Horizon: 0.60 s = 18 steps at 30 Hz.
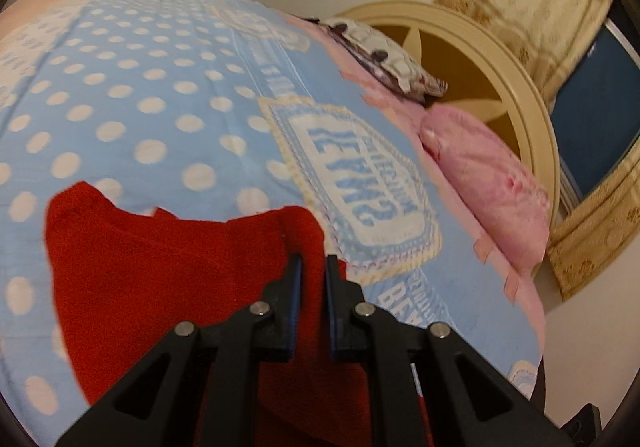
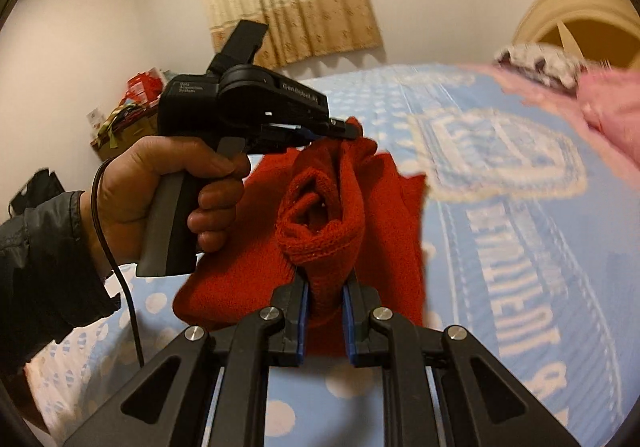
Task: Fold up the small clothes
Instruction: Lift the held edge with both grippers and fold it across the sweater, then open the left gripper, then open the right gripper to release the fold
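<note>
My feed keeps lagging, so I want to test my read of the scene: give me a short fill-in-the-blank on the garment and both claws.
1. Both claws are shut on a knitted garment whose colour is ____.
2. The bedspread under it is light blue with white ____.
3. In the right wrist view, the left claw is held by a bare ____.
4. The pillow by the headboard is coloured ____.

Missing words: red; dots; hand; pink
</note>
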### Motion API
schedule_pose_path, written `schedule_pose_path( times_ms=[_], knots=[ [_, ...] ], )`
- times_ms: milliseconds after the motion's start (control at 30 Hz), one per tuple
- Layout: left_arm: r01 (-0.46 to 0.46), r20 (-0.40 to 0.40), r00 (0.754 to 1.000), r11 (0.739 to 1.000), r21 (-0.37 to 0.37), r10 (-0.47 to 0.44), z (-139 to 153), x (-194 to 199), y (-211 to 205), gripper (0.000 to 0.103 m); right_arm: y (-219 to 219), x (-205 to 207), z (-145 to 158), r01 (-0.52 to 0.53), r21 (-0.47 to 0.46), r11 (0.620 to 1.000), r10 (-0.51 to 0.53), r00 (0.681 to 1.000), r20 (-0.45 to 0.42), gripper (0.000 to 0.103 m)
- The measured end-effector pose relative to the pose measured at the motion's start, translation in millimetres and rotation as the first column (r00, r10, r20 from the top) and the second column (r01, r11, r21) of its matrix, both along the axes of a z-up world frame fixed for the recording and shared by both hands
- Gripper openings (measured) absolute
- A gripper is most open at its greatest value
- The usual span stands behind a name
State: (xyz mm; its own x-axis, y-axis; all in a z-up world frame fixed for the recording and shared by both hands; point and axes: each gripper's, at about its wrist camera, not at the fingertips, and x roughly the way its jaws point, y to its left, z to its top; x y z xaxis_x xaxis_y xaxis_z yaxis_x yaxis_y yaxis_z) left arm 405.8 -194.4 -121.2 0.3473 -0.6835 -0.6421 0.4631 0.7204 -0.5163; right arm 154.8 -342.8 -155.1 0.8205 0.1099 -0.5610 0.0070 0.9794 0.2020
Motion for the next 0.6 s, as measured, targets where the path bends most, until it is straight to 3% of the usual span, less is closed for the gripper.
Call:
schedule_pose_path(
  times_ms=[200,367,467,533,600],
  knots=[
    [0.073,0.051,0.996,0.995,0.073,-0.077,-1.7,-12.4,-28.5,0.011,-17.5,-8.5,-19.8,0.029,0.077,0.997,-0.026,0.999,-0.042,0.014],
    [0.096,0.133,0.983,0.974,0.207,-0.125,2.5,-26.8,-48.3,0.014,-29.9,-10.1,-27.5,0.028,0.17,0.985,-0.018,0.998,-0.06,0.014],
    [0.09,0.185,0.974,0.971,0.221,-0.132,16.9,-38.3,-42.2,0.036,-36.6,-13.6,-29.3,0.036,0.212,0.977,-0.021,0.997,-0.068,0.017],
    [0.065,0.249,0.961,0.974,0.216,-0.119,30.8,-51.3,-29.0,0.06,-40.8,-17.5,-29.4,0.053,0.219,0.974,-0.038,0.997,-0.073,0.022],
    [0.049,0.309,0.944,0.975,0.215,-0.115,40.4,-64.6,-14.2,0.066,-43.4,-25.3,-24.2,0.078,0.203,0.976,-0.068,0.996,-0.058,0.03]
  ],
)
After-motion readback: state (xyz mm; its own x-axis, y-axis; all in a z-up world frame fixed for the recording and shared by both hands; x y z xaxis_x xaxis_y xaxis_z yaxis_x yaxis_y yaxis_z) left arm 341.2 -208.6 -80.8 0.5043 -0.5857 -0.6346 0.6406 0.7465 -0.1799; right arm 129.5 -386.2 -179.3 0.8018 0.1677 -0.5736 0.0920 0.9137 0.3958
